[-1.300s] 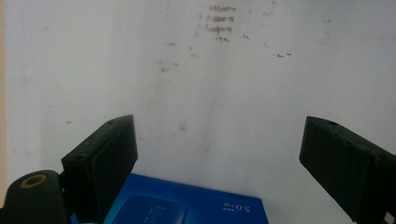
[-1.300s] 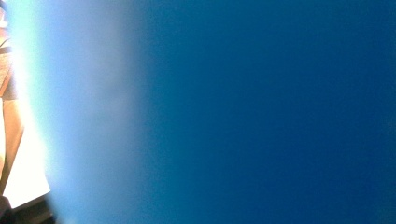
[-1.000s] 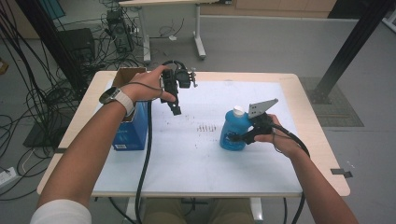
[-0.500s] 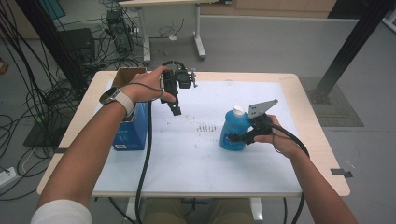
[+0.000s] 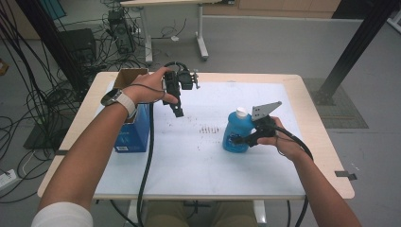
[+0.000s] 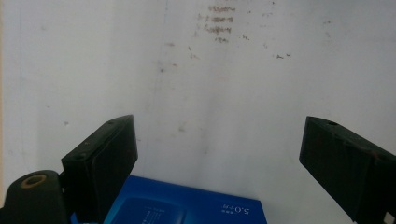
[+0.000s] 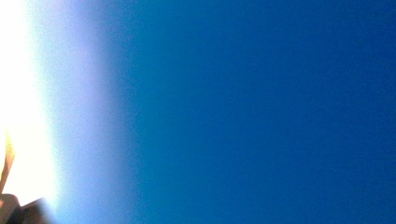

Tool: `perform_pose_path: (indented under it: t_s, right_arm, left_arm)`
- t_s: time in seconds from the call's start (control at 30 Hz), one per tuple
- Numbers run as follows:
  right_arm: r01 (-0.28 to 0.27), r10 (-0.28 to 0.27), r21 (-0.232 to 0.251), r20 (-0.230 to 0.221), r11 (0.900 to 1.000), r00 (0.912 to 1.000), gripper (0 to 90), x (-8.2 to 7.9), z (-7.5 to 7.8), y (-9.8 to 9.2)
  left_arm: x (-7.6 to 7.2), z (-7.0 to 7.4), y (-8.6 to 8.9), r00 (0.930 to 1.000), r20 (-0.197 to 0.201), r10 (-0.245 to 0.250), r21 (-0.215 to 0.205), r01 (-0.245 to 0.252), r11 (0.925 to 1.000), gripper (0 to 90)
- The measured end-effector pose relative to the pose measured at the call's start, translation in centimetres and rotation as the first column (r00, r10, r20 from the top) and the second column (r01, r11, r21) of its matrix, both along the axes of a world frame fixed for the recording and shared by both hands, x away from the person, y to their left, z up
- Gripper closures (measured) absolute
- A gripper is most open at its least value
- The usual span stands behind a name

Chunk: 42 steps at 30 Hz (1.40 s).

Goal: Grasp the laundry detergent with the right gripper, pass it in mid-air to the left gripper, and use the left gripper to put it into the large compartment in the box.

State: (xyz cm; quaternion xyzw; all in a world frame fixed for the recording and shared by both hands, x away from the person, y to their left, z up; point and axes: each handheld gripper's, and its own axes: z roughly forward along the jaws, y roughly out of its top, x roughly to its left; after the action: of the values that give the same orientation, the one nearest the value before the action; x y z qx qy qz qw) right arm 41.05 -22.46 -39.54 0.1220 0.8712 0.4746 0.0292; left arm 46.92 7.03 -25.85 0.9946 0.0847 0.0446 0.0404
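Observation:
A blue bottle (image 5: 235,128) with a white cap stands on the white mat (image 5: 198,156), right of centre. My right gripper (image 5: 236,140) reaches in from the right, its jaws clasped around the bottle's lower body. In the right gripper view the bottle's blue wall (image 7: 261,112) is very close and blurred. My left gripper (image 5: 178,111) hangs above the mat at the back left, pointing down. In the left gripper view my left gripper (image 6: 217,126) stands wide open with nothing between its fingers, above the mat and the edge of a blue box (image 6: 187,207).
The blue box (image 5: 134,135), with an open cardboard flap at its far end, stands at the mat's left edge under my left forearm. Faint dark marks (image 5: 208,129) dot the mat's middle. Cables and another table lie on the floor beyond the far edge.

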Motion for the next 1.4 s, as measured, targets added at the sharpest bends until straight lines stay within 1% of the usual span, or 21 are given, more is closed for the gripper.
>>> perform_pose_path:
  t_s: [0.53, 0.6, 1.4]
  right_arm:
    - [-0.002, 0.002, 0.003, 0.001, 1.0, 1.0, 36.4, 0.05, -0.15, -0.02]
    - [-0.005, 0.005, 0.004, 0.001, 1.0, 1.0, 38.4, 0.02, -0.18, 0.0]
    - [-0.011, 0.011, 0.013, 0.01, 1.0, 0.9999, 41.1, 0.08, -0.22, 0.02]
  left_arm:
    - [0.01, -0.1, 0.0, 1.0, 0.0, 0.0, -0.001, 0.0, 1.0, 11.6]
    - [-0.01, -0.15, 0.0, 1.0, -0.002, 0.004, -0.002, -0.004, 1.0, 11.6]
    - [0.0, -0.25, 0.08, 1.0, -0.003, 0.003, -0.003, -0.003, 1.0, 11.6]
